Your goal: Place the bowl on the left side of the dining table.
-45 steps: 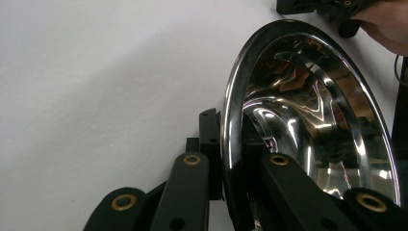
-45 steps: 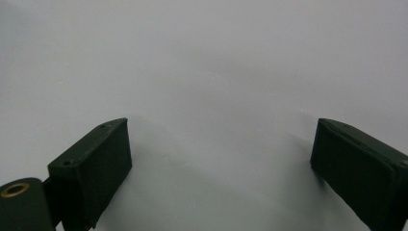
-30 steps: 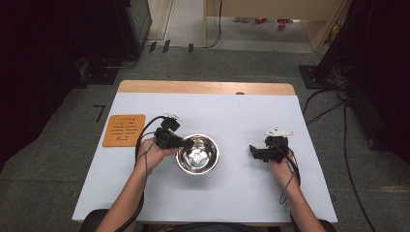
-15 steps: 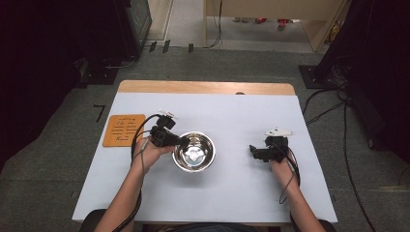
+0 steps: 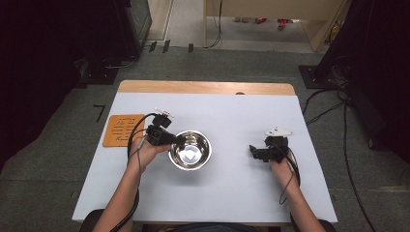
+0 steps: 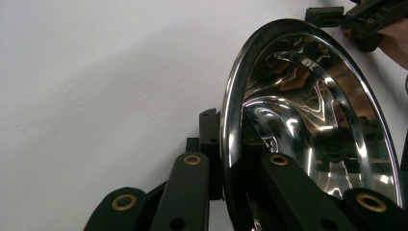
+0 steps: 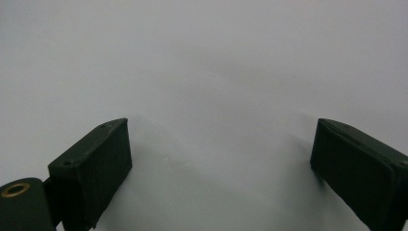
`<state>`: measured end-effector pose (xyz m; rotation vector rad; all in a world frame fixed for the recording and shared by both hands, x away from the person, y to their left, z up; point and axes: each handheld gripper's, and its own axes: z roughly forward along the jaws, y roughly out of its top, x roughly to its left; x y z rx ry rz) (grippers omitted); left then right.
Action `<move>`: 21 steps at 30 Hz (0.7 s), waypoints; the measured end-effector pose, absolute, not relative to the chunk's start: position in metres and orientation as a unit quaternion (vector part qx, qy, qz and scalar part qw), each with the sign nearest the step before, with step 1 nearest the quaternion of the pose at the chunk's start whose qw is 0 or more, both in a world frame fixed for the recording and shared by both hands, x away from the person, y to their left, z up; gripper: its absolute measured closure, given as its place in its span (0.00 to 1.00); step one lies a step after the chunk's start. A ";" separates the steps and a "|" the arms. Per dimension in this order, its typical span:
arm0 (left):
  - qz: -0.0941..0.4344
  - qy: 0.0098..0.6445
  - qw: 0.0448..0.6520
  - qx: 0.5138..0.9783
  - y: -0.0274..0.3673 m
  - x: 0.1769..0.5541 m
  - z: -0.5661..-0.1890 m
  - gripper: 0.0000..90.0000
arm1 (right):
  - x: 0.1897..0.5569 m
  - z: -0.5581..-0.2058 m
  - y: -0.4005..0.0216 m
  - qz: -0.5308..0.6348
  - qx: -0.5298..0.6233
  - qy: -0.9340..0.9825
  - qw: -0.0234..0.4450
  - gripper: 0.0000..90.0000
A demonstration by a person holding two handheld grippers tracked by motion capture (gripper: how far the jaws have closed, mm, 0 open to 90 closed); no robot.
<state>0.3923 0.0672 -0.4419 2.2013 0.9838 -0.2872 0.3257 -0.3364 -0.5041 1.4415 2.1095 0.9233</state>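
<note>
- Since a second ago we see the bowl (image 5: pixel 190 150) a little further left in the high view, carried with the left gripper (image 5: pixel 170 139); the right gripper (image 5: pixel 253 151) sits where it did.
- In the high view, the bowl lies left of centre on the table (image 5: pixel 232 193), mouth up, resting on its base as far as we can tell.
- The bowl is round, so we find no long axis; its opening faces the ceiling and the camera above.
- In the left gripper view the rim (image 6: pixel 230 125) runs as a tall curve up the middle of the frame, the hollow opening toward the right.
- The left gripper is clenched on the bowl's left rim: one black jaw outside the wall, the other inside, the thin metal edge pinched between them.
- The bowl is polished steel, mirror-bright, with a rolled lip and a smooth inner wall full of warped reflections.
- The right gripper rests at the right of the table, well apart from the bowl, jaws spread wide with nothing between them; its pads (image 7: pixel 96 168) are matt black blocks over bare white surface.
- The table top is plain matt white, with a light wooden strip at its far edge.
- An orange mat (image 5: pixel 122 129) lies flat at the table's left edge, just left of the left hand (image 5: pixel 145 151).
</note>
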 end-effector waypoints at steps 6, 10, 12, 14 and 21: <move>-0.109 0.381 0.350 0.849 0.069 0.393 -0.441 0.96 | 0.325 -0.504 -0.336 0.332 0.519 0.758 0.212 0.07; -0.112 0.384 0.351 0.846 0.071 0.393 -0.441 0.96 | 0.325 -0.504 -0.336 0.332 0.517 0.759 0.215 0.07; -0.113 0.385 0.351 0.846 0.071 0.394 -0.441 0.96 | 0.325 -0.504 -0.336 0.332 0.516 0.760 0.217 0.07; -0.113 0.386 0.351 0.846 0.072 0.394 -0.440 0.96 | 0.325 -0.504 -0.336 0.331 0.515 0.760 0.218 0.07; -0.111 0.391 0.353 0.843 0.077 0.395 -0.439 0.96 | 0.325 -0.504 -0.336 0.333 0.519 0.759 0.211 0.08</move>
